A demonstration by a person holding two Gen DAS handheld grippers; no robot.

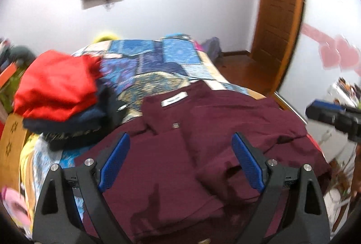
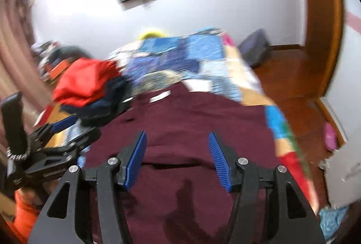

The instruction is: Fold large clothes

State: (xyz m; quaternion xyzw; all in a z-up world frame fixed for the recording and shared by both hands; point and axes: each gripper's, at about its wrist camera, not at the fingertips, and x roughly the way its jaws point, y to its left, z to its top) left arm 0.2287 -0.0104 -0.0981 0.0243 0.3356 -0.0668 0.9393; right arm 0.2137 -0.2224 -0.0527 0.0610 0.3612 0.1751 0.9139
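Note:
A maroon shirt [image 1: 203, 131] lies spread on the bed, collar and white label [image 1: 174, 98] at the far side. It also shows in the right wrist view [image 2: 191, 117]. My left gripper [image 1: 180, 137] is open and empty, above the shirt's near part. My right gripper [image 2: 177, 136] is open and empty, also above the shirt. The right gripper shows at the right edge of the left wrist view [image 1: 334, 115]. The left gripper shows at the left of the right wrist view [image 2: 52, 137].
A pile of red [image 1: 56, 85] and dark navy clothes [image 1: 74, 126] sits on the bed's left. The patchwork blue bedcover [image 1: 158, 58] lies beyond the shirt. A wooden door [image 1: 279, 18] stands at the right, with wood floor [image 2: 293, 90] beside the bed.

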